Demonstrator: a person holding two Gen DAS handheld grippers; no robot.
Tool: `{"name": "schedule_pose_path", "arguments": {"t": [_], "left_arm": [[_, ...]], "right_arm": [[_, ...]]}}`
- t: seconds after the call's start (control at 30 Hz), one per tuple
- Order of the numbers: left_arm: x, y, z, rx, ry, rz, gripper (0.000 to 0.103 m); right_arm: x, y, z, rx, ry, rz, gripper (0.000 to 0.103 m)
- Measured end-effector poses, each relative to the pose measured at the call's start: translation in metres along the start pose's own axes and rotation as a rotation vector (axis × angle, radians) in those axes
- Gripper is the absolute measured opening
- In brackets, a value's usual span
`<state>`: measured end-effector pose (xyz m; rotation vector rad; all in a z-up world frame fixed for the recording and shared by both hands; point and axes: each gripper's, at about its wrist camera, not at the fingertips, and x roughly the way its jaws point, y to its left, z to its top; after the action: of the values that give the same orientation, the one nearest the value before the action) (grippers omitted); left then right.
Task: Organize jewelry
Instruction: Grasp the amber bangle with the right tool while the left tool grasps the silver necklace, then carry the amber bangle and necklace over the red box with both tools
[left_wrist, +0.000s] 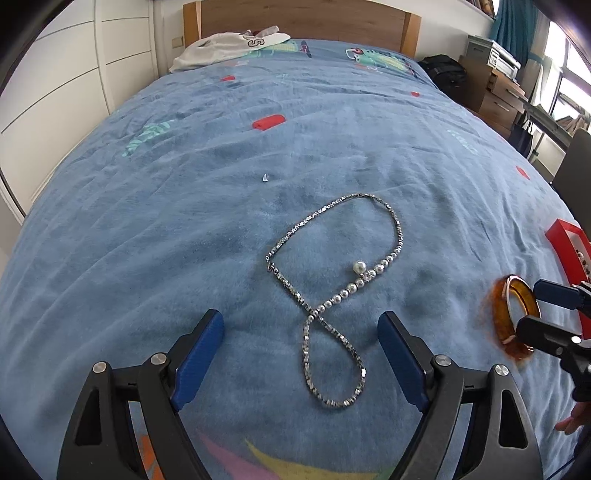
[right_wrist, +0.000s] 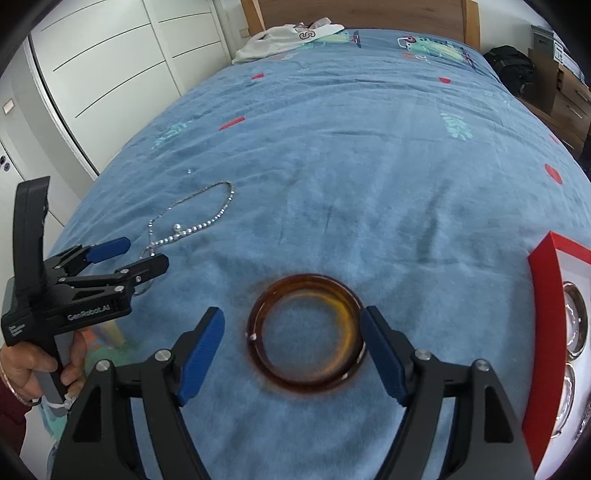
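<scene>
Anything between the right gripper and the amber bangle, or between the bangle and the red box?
Nothing visible. The right gripper is open around the amber bangle, and only bare blue bedspread lies between it and the red box.

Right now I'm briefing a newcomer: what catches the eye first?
A silver and pearl necklace lies looped on the blue bedspread, between the open fingers of the left tool. To its right, an amber bangle lies between the right tool's open fingers, beside a red box.

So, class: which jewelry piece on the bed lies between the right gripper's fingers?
The amber bangle; the pearl-and-chain necklace lies before the left gripper.
</scene>
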<state>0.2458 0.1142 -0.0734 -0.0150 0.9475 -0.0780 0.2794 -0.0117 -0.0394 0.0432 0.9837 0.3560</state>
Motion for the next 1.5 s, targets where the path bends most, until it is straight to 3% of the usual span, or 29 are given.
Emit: {"name": "schedule_pose_path", "arguments": {"t": [0.33, 0.7, 0.77, 0.87, 0.97, 1.03, 1.13, 1.5], "left_arm": [[0.013, 0.000, 0.000, -0.004, -0.009, 0.015, 0.090], [0.016, -0.003, -0.003, -0.005, -0.018, 0.032, 0.088], [0.014, -0.004, -0.003, -0.008, -0.021, 0.026, 0.082], [0.012, -0.005, -0.003, -0.003, -0.024, 0.007, 0.062], [0.010, -0.011, 0.000, 0.015, -0.024, 0.001, 0.036], [0.008, -0.015, 0.002, 0.027, -0.020, 0.001, 0.011], [0.005, -0.018, 0.005, 0.031, -0.017, -0.001, 0.005], [-0.034, -0.051, 0.025, 0.086, -0.066, -0.014, 0.004]], "right_arm": [[0.002, 0.004, -0.001, -0.043, -0.035, -0.071, 0.077], [0.028, -0.004, -0.005, 0.003, 0.054, -0.069, 0.078], [0.029, -0.004, -0.004, 0.016, 0.066, -0.082, 0.078], [0.028, -0.001, -0.004, 0.010, 0.070, -0.092, 0.077], [0.024, -0.003, -0.006, 0.024, 0.058, -0.063, 0.077], [0.019, -0.004, -0.008, 0.023, 0.049, -0.046, 0.077], [0.010, -0.007, -0.011, 0.025, 0.035, -0.016, 0.077], [-0.037, -0.029, -0.007, 0.085, -0.051, 0.045, 0.077]]}}
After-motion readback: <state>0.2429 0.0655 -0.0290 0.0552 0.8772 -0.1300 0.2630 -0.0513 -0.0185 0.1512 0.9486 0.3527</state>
